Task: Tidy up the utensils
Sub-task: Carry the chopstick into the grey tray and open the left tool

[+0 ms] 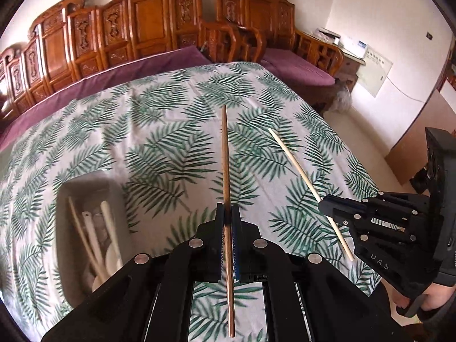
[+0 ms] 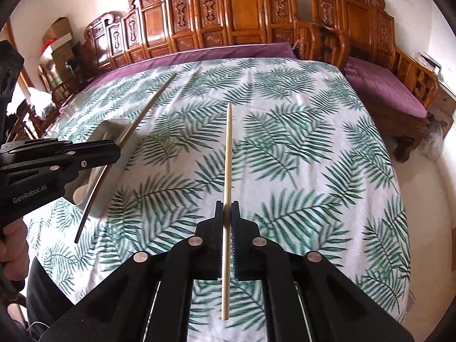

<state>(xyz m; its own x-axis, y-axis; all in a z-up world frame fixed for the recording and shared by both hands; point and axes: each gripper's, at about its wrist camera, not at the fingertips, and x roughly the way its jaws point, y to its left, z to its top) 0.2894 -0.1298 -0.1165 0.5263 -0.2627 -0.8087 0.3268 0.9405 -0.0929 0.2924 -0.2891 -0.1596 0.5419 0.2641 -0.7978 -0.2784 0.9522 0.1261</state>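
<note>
Over the leaf-print desk (image 1: 159,131) | left gripper (image 1: 227,213) fingers clenched on brown wooden chopstick (image 1: 225,156), right gripper (image 2: 227,211) on pale bamboo chopstick (image 2: 228,154) | we'd tip ends down into the grey rectangular tray (image 1: 114,188), then release.

I see a white tablecloth (image 1: 159,131) printed with green fern fronds. My black left gripper (image 1: 227,213) carries a reddish-brown chopstick (image 1: 226,171); my black right gripper (image 2: 227,209) carries a pale cream chopstick (image 2: 227,171). The tray (image 1: 64,228) looks grey, its utensils (image 1: 97,236) off-white. Behind, I see an orange-brown carved bench (image 1: 148,25) with purple cushions (image 1: 296,68).
</note>
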